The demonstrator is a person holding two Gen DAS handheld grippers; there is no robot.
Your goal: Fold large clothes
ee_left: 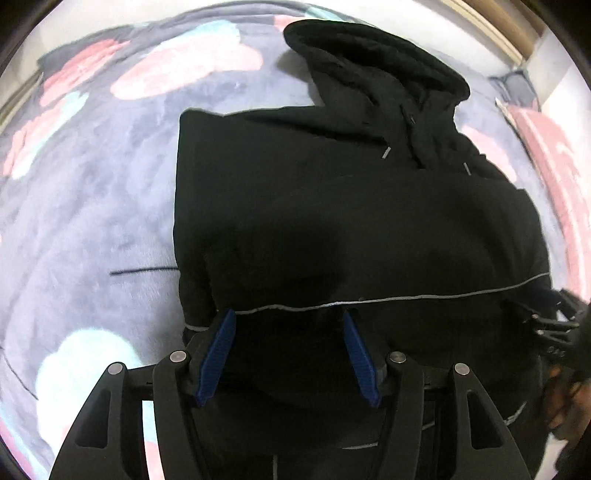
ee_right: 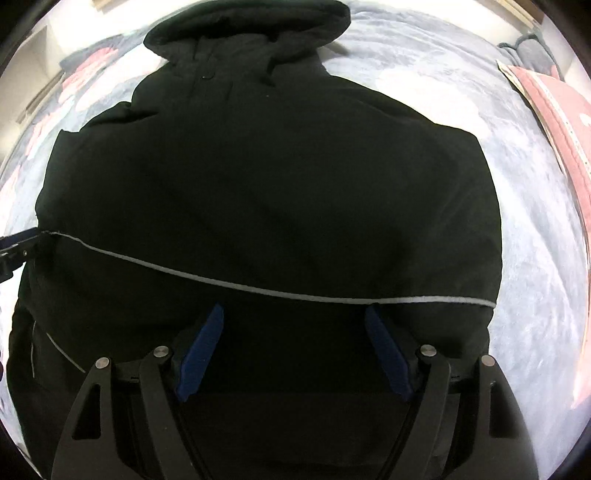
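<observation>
On my left side I see the blanket (ee_left: 85, 206), grey and plush with pink and pale blue patches, spread under everything. A thin dark line crosses it just left of the coat. The black hooded coat (ee_left: 332, 221) lies flat on that blanket, its hood (ee_left: 376, 62) pointing away from me toward the far edge. A thin grey trim line (ee_left: 388, 298) runs across the coat's lower part, right above my left gripper (ee_left: 290, 356). That gripper points steeply down at the coat, its blue pads (ee_left: 218, 354) standing partly apart with black cloth showing between them; I cannot tell whether the pads press on the cloth or merely hang over it. At the far right of this view the other gripper (ee_left: 554, 325) shows at the coat's edge, with part of a hand (ee_left: 565, 402) below it.

From the right wrist view, the coat (ee_right: 266, 184) fills most of what I see, hood (ee_right: 251, 29) at the top, the same trim line (ee_right: 258, 290) sweeping across. My right gripper (ee_right: 295, 354) stands wide, blue pads (ee_right: 201, 354) well apart over the dark cloth below the trim. Grey blanket (ee_right: 535, 240) shows to the right, and beyond it a pink pillow (ee_right: 561, 122) lies near the edge.
</observation>
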